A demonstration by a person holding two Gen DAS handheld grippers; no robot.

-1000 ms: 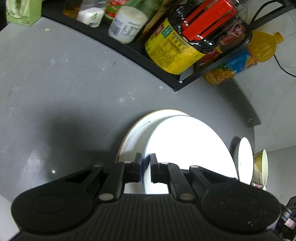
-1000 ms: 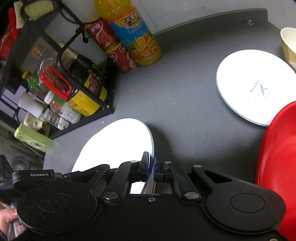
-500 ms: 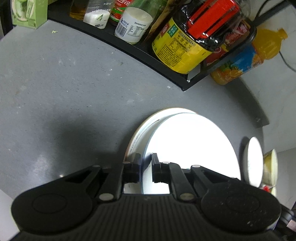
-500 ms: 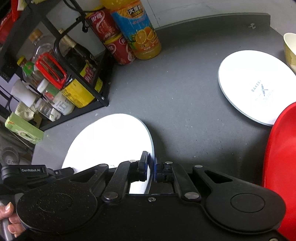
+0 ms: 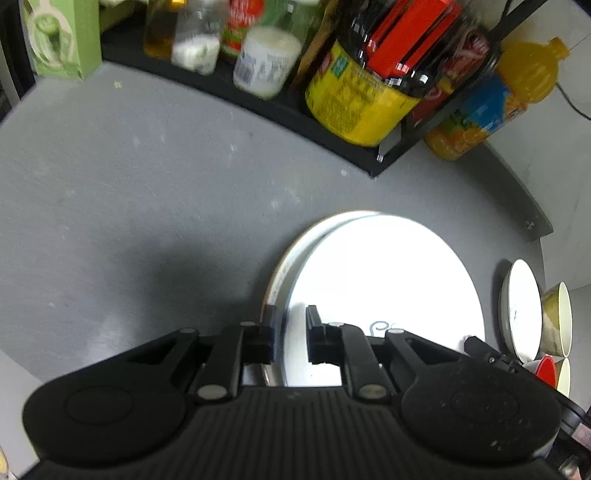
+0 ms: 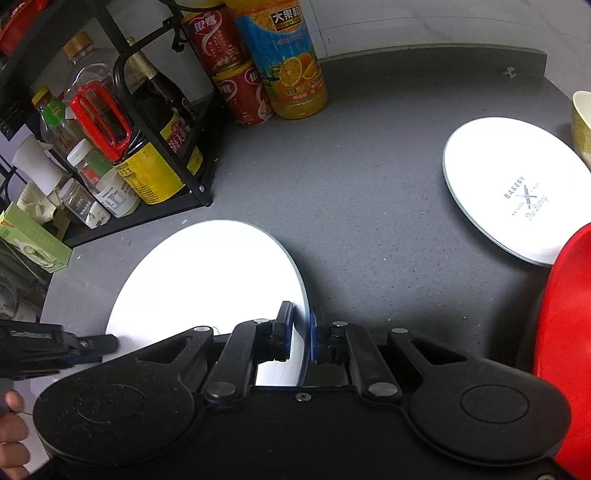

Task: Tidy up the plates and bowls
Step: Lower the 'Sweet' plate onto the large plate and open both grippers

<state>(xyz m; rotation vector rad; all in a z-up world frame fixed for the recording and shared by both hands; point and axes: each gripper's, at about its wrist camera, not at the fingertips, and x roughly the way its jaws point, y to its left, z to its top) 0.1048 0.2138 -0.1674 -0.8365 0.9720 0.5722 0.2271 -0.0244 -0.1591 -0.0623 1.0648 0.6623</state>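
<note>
Grey speckled countertop [image 6: 369, 206], matte, rounded by the lens, with a raised dark lip along the far edge. Pale tiled wall [image 6: 424, 22] behind it, thin grout lines showing. Black metal rack [image 6: 173, 173] at the back left, crowded with sauce bottles and jars, a yellow-labelled dark bottle [image 5: 354, 107] at its corner. Orange juice bottle [image 6: 284, 62] and two stacked red cans [image 6: 229, 70] just beside the rack, against the wall. Green carton [image 5: 62, 37] at the rack's far end. Bright overhead light; soft shadows on the counter.
</note>
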